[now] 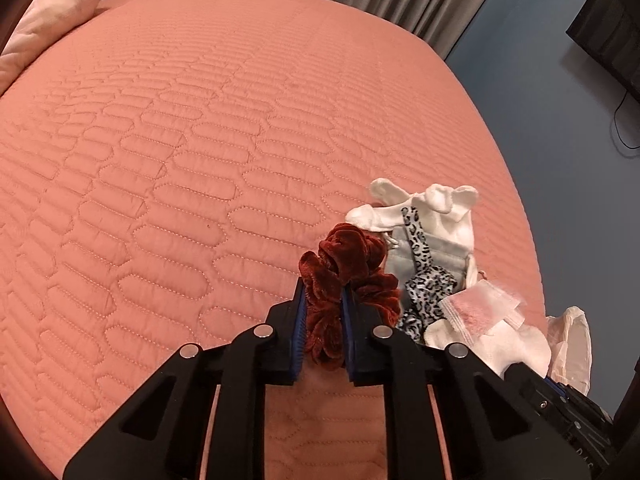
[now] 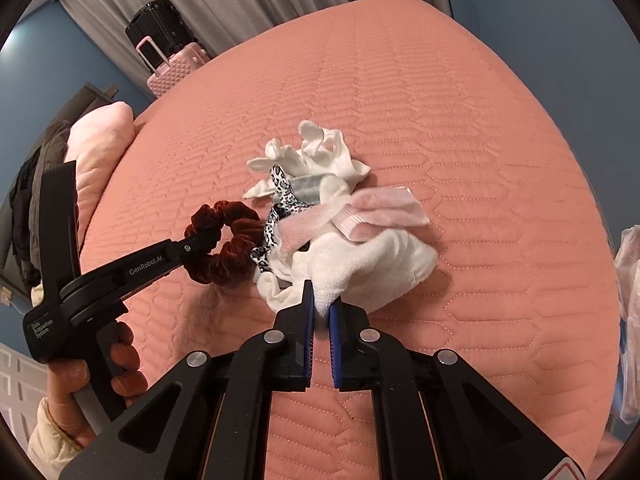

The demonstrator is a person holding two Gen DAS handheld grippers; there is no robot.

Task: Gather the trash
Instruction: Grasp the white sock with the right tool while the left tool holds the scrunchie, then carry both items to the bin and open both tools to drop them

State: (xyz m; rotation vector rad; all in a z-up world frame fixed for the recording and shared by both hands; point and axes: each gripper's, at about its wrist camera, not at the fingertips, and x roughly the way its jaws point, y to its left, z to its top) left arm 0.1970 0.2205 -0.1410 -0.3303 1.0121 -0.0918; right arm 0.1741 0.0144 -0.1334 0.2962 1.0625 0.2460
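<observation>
Both grippers tilt steeply downward, the left gripper [image 1: 324,292] clamped on a scrunchie [image 1: 340,256], the right gripper [image 2: 321,300] pinching a white cloth [image 2: 372,260].

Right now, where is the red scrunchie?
The red velvet scrunchie lies on the pink bedspread, pinched in the left gripper, left of the leopard-print band.

Plastic bag [image 2: 630,320] (translucent) cut off at right edge.

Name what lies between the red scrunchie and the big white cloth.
In the right wrist view, the leopard-print strap lies between the scrunchie and the white cloth, touching both.
</observation>
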